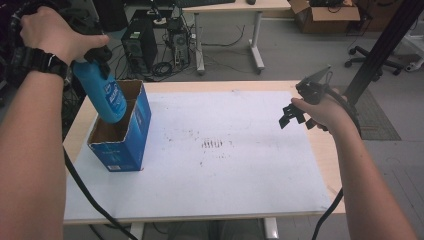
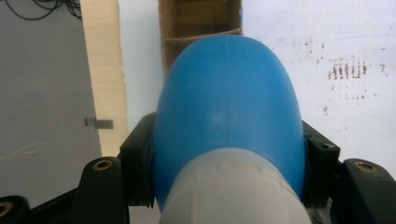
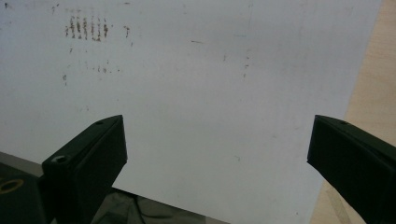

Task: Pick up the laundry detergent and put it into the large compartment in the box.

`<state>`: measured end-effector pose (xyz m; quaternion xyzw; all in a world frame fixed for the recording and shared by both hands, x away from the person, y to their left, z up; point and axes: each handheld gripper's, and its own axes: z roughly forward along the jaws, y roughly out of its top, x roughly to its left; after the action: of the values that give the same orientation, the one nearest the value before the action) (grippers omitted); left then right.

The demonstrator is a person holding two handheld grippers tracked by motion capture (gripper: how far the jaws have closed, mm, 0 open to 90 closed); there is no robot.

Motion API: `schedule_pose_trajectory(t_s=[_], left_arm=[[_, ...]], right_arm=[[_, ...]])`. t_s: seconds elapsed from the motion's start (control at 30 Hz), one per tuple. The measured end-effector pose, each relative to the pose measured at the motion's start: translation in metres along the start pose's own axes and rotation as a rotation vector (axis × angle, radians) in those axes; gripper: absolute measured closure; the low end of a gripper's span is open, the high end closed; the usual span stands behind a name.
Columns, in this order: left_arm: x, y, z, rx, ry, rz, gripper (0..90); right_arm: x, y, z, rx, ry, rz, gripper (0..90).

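Left tongs (image 1: 92,57) clamped on blue bottle (image 1: 102,97), base tilted into open top of blue carton (image 1: 131,134) at counter's (image 1: 300,210) left side. Likely step: lower straight, centre between walls, release once seated. Right tongs (image 3: 217,149) wide, empty, well apart.

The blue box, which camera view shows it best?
The high view: the blue box stands whole and open-topped at the table's left, the blue bottle held by the left gripper entering it. The left gripper view catches just its cardboard inside beyond the bottle.
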<state>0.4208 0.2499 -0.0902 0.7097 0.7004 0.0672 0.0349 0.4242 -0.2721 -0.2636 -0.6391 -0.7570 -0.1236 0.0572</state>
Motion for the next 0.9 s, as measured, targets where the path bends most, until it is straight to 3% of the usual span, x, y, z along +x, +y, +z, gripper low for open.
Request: schedule_pose_trajectory(t_s=[0.4,0.9], left_arm=[[0.012,-0.001,0.024,0.021,-0.003,-0.019,37.5],[0.014,-0.001,0.067,0.059,-0.006,-0.022,37.5]], right_arm=[[0.003,0.001,0.002,0.004,-0.003,-0.004,4.8],[0.005,0.001,0.006,0.011,-0.005,-0.006,4.9]])
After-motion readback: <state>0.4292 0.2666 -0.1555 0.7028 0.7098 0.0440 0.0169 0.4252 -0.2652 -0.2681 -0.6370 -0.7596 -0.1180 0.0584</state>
